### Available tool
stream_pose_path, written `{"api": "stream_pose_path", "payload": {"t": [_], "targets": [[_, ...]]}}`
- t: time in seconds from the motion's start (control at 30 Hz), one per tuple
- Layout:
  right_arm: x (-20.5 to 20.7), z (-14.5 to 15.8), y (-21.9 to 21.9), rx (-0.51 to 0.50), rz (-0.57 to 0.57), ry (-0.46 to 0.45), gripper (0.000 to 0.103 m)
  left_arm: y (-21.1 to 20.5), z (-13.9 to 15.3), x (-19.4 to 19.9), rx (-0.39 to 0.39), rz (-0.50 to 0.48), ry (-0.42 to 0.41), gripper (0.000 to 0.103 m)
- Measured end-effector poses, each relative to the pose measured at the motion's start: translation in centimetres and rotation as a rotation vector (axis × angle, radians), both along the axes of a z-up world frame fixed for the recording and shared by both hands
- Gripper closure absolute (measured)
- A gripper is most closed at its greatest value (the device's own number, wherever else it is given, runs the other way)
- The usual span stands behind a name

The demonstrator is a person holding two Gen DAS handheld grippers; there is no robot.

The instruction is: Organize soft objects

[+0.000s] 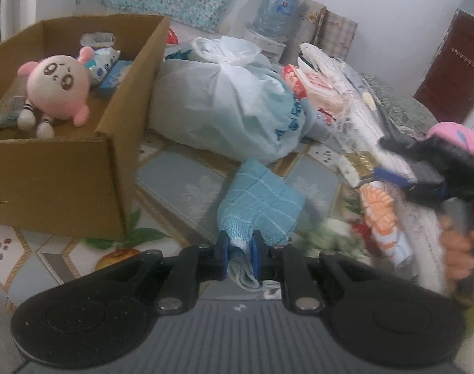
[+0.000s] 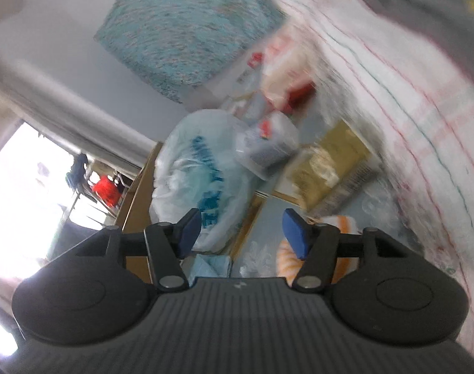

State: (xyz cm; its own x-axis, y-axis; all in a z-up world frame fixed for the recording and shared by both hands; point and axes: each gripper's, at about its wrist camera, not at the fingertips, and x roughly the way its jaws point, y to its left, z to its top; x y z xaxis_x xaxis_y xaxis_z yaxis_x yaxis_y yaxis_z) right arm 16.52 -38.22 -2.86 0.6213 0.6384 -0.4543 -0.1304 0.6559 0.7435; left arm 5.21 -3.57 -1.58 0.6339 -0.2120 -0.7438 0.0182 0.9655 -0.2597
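Light-blue folded woven cloth [image 1: 258,199], one piece, hangs pinched by a corner between the left gripper's [image 1: 240,254] fingers above the patterned desk [image 1: 181,187]. One pink round plush doll [image 1: 54,93] lies inside the single brown cardboard box [image 1: 62,171]. Right gripper's [image 2: 241,233] fingers are spread, holding nothing.

Motion blur smears the striped cloth [image 2: 393,99] and packets [image 2: 287,71]; the cardboard box [image 1: 65,171] runs off-frame
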Motion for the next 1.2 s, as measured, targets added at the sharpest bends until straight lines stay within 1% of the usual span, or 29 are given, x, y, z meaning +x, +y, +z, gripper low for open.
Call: {"api": "stream_pose_path", "payload": {"t": [0.1,0.17,0.23,0.3,0.4,0.5,0.57,0.63,0.7,0.73,0.77,0.8,0.83,0.87,0.9,0.93,1.0,1.03,1.1,1.13,1.2], "targets": [[-1.2,2.9,1.5,-0.036,0.062,-0.080,0.045,0.1,-0.6,-0.1,0.035,-0.004,-0.013,0.086],[-2.0,4.9,2.5,-0.072,0.092,-0.137,0.044,0.2,-0.8,-0.2,0.042,-0.019,-0.010,0.085],[-2.5,6.3,3.2,-0.092,0.118,-0.158,0.044,0.5,-1.0,-0.3,0.033,-0.034,-0.012,0.084],[-3.0,7.2,3.9,-0.085,0.172,-0.144,0.044,0.8,-1.2,-0.4,0.028,-0.044,-0.018,0.081],[-4.3,6.7,5.3,-0.064,0.266,-0.070,0.044,1.4,-1.7,-0.4,0.012,-0.047,-0.013,0.081],[-5.8,3.8,6.8,-0.043,0.337,0.072,0.044,2.1,-2.5,-0.2,-0.018,-0.037,0.011,0.080],[-6.6,1.1,7.5,-0.053,0.344,0.167,0.044,2.6,-2.9,-0.1,-0.037,-0.032,0.025,0.079],[-6.6,-1.5,7.7,-0.065,0.317,0.253,0.046,2.8,-3.1,-0.1,-0.048,-0.034,0.033,0.079],[-6.0,-2.6,7.3,-0.053,0.282,0.277,0.051,2.8,-3.1,-0.1,-0.048,-0.042,0.032,0.079],[-5.4,-2.6,6.9,-0.052,0.247,0.262,0.054,2.8,-3.1,-0.1,-0.047,-0.044,0.030,0.078],[-4.9,-2.2,6.6,-0.059,0.211,0.232,0.054,2.7,-3.1,-0.2,-0.048,-0.046,0.028,0.078],[-4.4,-0.5,6.0,-0.156,0.090,0.128,0.052,2.7,-3.1,-0.3,-0.048,-0.048,0.025,0.078],[-4.4,-0.5,6.0,-0.156,0.090,0.128,0.051,2.6,-3.1,-0.3,-0.049,-0.049,0.025,0.078],[-4.3,0.3,5.8,-0.219,0.037,0.087,0.050,2.6,-3.1,-0.3,-0.051,-0.048,0.026,0.078],[-4.1,0.7,5.7,-0.246,0.007,0.068,0.049,2.7,-3.1,-0.4,-0.056,-0.048,0.026,0.077],[-4.1,1.1,5.5,-0.238,-0.013,0.059,0.049,2.7,-3.1,-0.4,-0.059,-0.048,0.025,0.077],[-4.3,1.5,5.2,-0.169,-0.003,0.053,0.049,2.9,-3.1,-0.5,-0.063,-0.047,0.024,0.076],[-4.7,1.7,5.4,-0.154,0.001,0.045,0.049,2.9,-3.2,-0.5,-0.065,-0.047,0.025,0.076],[-5.3,2.2,6.1,-0.163,0.015,0.025,0.049,3.0,-3.3,-0.4,-0.071,-0.046,0.028,0.076],[-5.8,2.4,6.6,-0.158,0.033,0.017,0.049,3.0,-3.4,-0.4,-0.073,-0.046,0.029,0.076],[-6.1,2.2,7.8,-0.101,0.100,0.043,0.048,3.1,-3.4,-0.4,-0.078,-0.048,0.031,0.075]]}}
